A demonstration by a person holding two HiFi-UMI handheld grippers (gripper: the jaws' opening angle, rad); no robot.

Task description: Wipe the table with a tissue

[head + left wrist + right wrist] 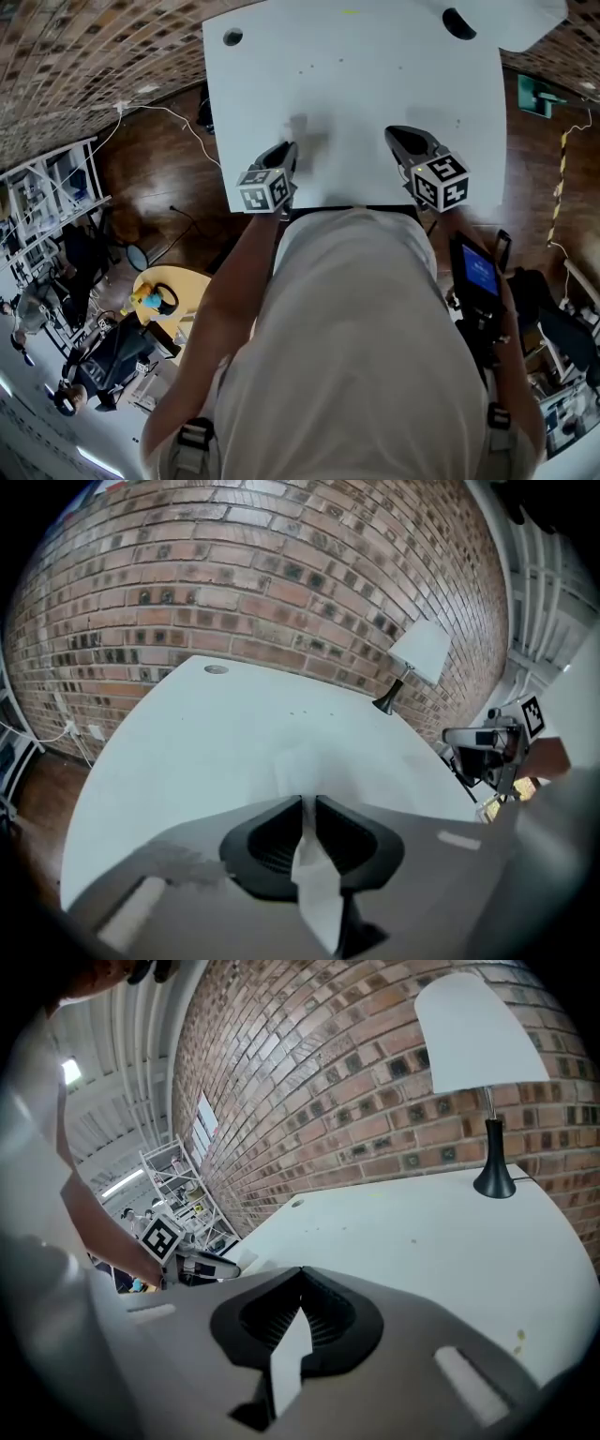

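With the left gripper (308, 801) pinching a tissue (295, 766) that spreads just ahead of its fingertips and the right gripper (300, 1274) closed on nothing, wiping seems barely begun, since most of the table (187, 742) lies beyond.

Wears a pale short-sleeved top (356, 356) with black buckled straps (194, 434) at the shoulders. Has grey-shelled, black-jawed tools, left gripper (287, 152) and right gripper (398, 137), each with a black-and-white marker cube (264, 189).

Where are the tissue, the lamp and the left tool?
tissue (314, 878), left gripper view, the strip pinched between the jaws.
lamp (473, 1035), right gripper view, its white shade.
left tool (287, 150), head view, between its fingertips.
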